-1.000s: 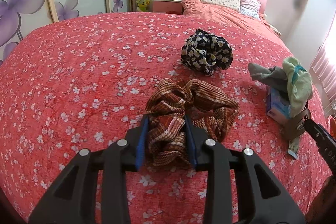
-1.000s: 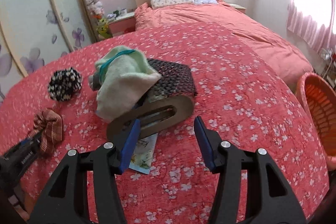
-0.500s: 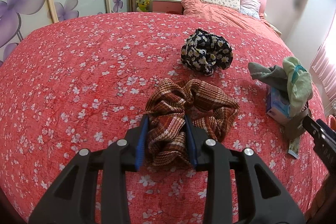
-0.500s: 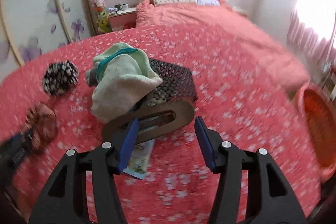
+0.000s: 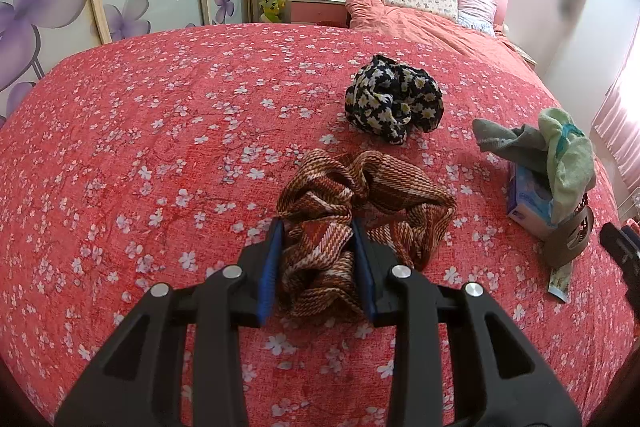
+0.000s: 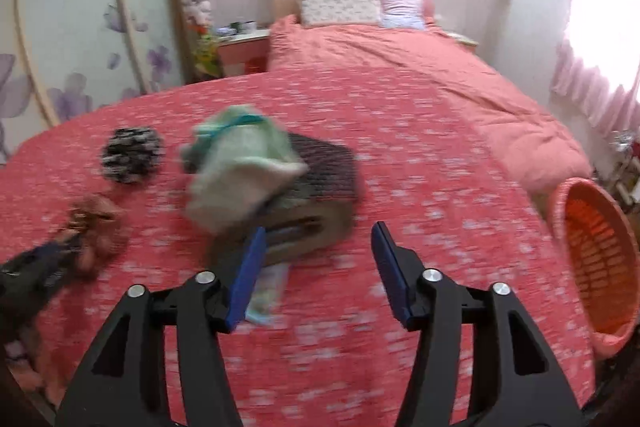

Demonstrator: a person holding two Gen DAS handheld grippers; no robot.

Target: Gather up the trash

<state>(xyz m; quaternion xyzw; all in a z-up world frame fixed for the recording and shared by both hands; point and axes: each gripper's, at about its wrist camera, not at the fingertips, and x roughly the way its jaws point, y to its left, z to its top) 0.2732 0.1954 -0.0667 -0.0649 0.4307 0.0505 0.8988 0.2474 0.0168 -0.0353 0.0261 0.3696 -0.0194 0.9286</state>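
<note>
Red floral-print bedspread (image 5: 120,155), on which all items are laid; brown-and-cream plaid fabric scrunchie (image 5: 360,211) clamped at its near end between the blue pads of the left gripper (image 5: 318,259), remainder resting on the spread; navy daisy-print scrunchie (image 5: 394,103) beyond it, apart; pale green towel (image 6: 240,171) draped over a dark woven basket (image 6: 332,171), blurred; right gripper (image 6: 318,267) spread wide, nothing held; orange plastic laundry basket (image 6: 596,251) beside the bed at right.
</note>
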